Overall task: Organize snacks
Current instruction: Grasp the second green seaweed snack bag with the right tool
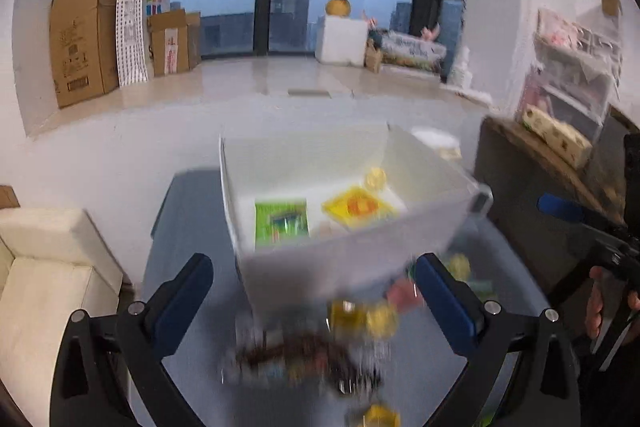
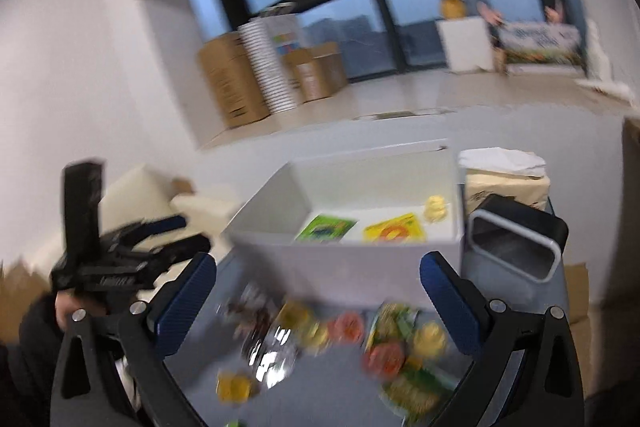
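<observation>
Before the white box (image 2: 344, 267), on the near stretch of the bench (image 2: 320, 391), loose snacks (image 2: 352, 339) are lying in a blurred scatter, while a green packet (image 2: 326, 227), a yellow packet (image 2: 394, 230) and a small yellow sweet (image 2: 436, 207) are already sitting inside the box. Both grippers are hanging over the scatter, pointing toward the box. The left gripper (image 1: 314, 297) is standing with its jaws wide apart, holding nothing; the right gripper (image 2: 318, 291) is doing likewise. The snacks are lying just short of each gripper's fingertips, below them and nearer than the box. Motion blur is hiding any packet's long axis. Neither hand is looking clearly nearer.
</observation>
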{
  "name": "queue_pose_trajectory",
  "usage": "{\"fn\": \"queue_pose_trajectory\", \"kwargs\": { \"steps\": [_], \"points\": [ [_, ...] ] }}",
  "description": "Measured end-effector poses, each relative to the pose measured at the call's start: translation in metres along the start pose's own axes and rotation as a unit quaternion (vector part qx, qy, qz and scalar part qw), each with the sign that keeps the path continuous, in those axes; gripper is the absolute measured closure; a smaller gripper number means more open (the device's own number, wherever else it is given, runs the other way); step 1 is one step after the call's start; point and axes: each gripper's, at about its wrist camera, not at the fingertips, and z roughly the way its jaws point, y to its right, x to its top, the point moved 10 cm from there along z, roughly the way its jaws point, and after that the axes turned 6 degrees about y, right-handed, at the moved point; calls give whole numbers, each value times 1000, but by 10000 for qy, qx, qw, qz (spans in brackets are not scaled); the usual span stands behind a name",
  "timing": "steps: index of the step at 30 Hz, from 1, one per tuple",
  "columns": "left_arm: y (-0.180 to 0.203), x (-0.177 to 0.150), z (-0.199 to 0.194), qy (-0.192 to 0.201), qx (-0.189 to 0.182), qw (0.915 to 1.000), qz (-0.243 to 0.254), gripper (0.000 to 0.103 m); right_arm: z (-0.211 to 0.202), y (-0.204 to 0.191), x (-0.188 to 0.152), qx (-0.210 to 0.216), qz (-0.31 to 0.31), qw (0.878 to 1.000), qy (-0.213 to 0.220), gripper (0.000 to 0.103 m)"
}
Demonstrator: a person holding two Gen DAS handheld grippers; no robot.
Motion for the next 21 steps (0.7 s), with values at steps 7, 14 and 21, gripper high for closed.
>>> {"fn": "queue_pose_trajectory", "kwargs": {
  "steps": [7, 14, 21],
  "points": [
    [3, -68, -37, -331, -120, 9986, -405, 0, -37, -56, -99, 541, -687, 9918, -934, 0],
    [1, -106, -61, -517, -57, 9975, -482, 0, -35, -79, -171, 927, -1404, 9698, -1764, 0],
    [-9, -124, -64, -672, 6, 9962, -554, 0, -14, -85, -215, 1187, -2129, 9390, -2426, 0]
  ]
}}
